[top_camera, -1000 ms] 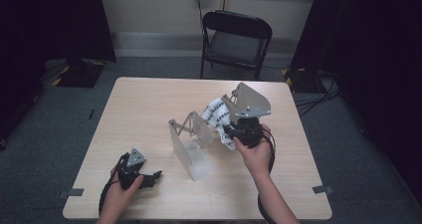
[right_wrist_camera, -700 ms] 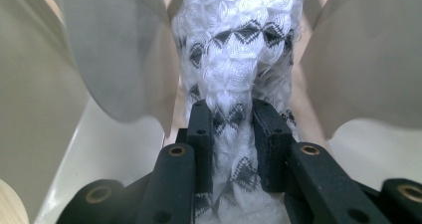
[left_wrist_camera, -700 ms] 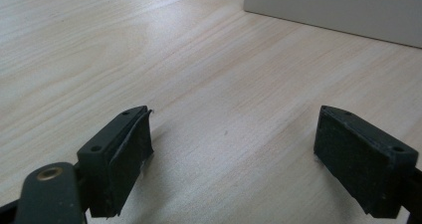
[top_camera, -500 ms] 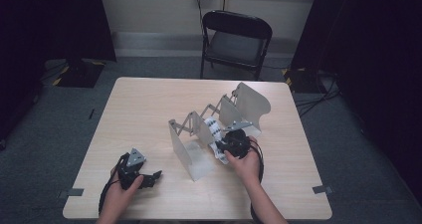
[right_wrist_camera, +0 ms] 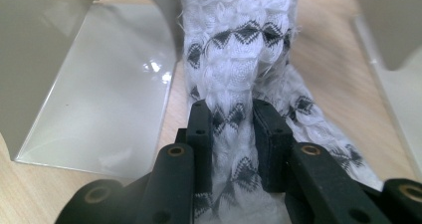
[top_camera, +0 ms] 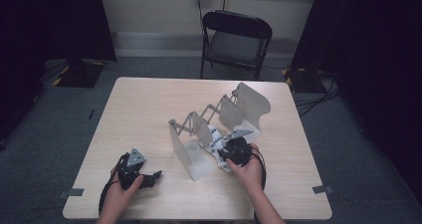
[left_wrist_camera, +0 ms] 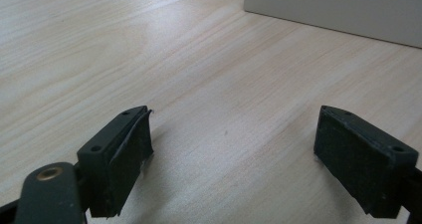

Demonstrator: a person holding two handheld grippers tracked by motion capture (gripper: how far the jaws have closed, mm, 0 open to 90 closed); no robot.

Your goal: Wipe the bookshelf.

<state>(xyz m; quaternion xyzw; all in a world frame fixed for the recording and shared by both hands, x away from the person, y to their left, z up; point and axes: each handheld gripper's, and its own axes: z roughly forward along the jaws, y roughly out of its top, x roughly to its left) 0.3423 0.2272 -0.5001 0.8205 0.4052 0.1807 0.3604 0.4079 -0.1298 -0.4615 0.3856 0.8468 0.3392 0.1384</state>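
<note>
1. The right tool (right_wrist_camera: 233, 115) is clamped on the white, black-patterned cloth (right_wrist_camera: 239, 50).
2. The cloth lies between two panels of the grey folding rack (top_camera: 199, 134).
3. The left tool (left_wrist_camera: 234, 149) rests on the tabletop (top_camera: 144, 109), jaws wide, holding nothing.

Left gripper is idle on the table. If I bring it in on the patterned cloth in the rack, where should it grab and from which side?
Likely the cloth part standing between the rack dividers, beyond the spot the right gripper pinches. There it is bunched into an upright fold narrow enough for the jaws. Bring the open left gripper from above, since dividers wall both sides.
</note>
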